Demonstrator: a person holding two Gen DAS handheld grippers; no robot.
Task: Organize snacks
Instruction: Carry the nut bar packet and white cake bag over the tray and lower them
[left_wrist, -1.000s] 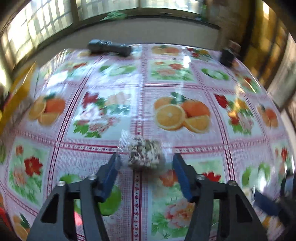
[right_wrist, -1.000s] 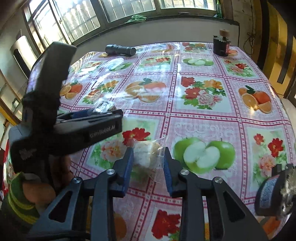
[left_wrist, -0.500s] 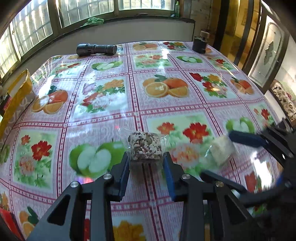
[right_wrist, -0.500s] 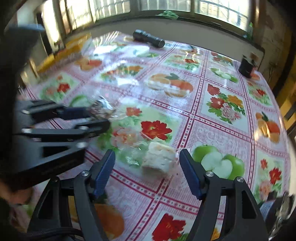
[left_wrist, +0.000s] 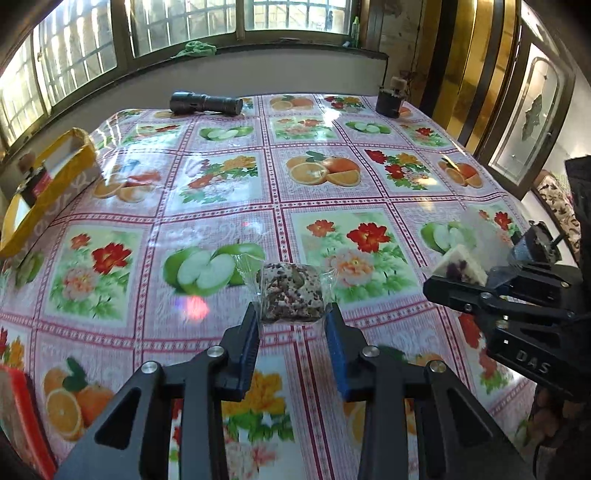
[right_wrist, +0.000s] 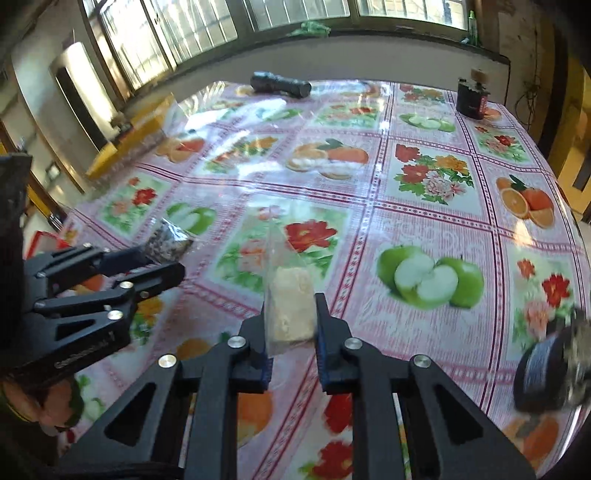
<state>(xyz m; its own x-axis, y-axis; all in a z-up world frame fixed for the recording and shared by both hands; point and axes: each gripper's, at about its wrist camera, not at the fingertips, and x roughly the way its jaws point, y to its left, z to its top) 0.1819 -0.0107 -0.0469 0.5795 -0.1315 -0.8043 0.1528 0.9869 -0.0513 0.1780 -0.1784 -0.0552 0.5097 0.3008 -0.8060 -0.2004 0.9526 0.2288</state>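
My left gripper (left_wrist: 291, 321) is shut on a dark seed-and-nut snack bar (left_wrist: 290, 291) in a clear wrapper and holds it above the fruit-print tablecloth (left_wrist: 221, 184). My right gripper (right_wrist: 291, 321) is shut on a pale cream snack bar (right_wrist: 291, 306) in a clear wrapper, lifted off the cloth. The right gripper and its pale bar (left_wrist: 460, 266) show at the right edge of the left wrist view. The left gripper and its dark bar (right_wrist: 168, 242) show at the left of the right wrist view.
A yellow box (left_wrist: 48, 184) stands at the table's left edge. A black flashlight (left_wrist: 205, 101) lies at the far side. A small dark jar (left_wrist: 388, 99) stands at the far right corner. A red object (left_wrist: 22, 417) sits at the near left.
Both grippers have risen and pulled back. The right gripper, open around the pale bar half a second ago, has shut on it and lifted it. The left keeps its dark bar.
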